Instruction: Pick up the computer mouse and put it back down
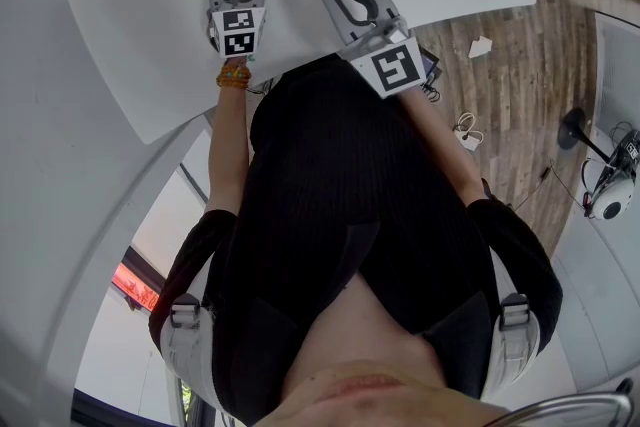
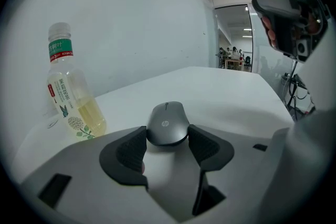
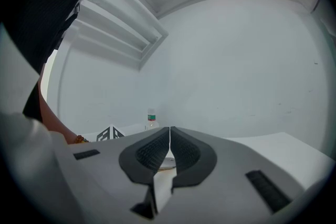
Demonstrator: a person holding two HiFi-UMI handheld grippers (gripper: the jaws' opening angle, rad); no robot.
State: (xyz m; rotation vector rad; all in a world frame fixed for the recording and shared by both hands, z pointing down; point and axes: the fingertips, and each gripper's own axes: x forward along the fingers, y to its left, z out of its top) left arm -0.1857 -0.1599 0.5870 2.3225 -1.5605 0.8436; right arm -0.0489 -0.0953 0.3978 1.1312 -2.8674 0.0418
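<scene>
Now clamped on the rear of the grey computer mouse (image 2: 167, 122) with the fingers of the left gripper (image 2: 167, 138), one dark pad against each side. Lying flat on the white tabletop (image 2: 236, 97), nose pointing away from the gripper. To its left, apart from it, an upright bottle (image 2: 71, 97) of pale yellow drink. At the right gripper (image 3: 169, 147), fingers pressed together pad to pad, nothing between, by the tabletop's near edge.
</scene>
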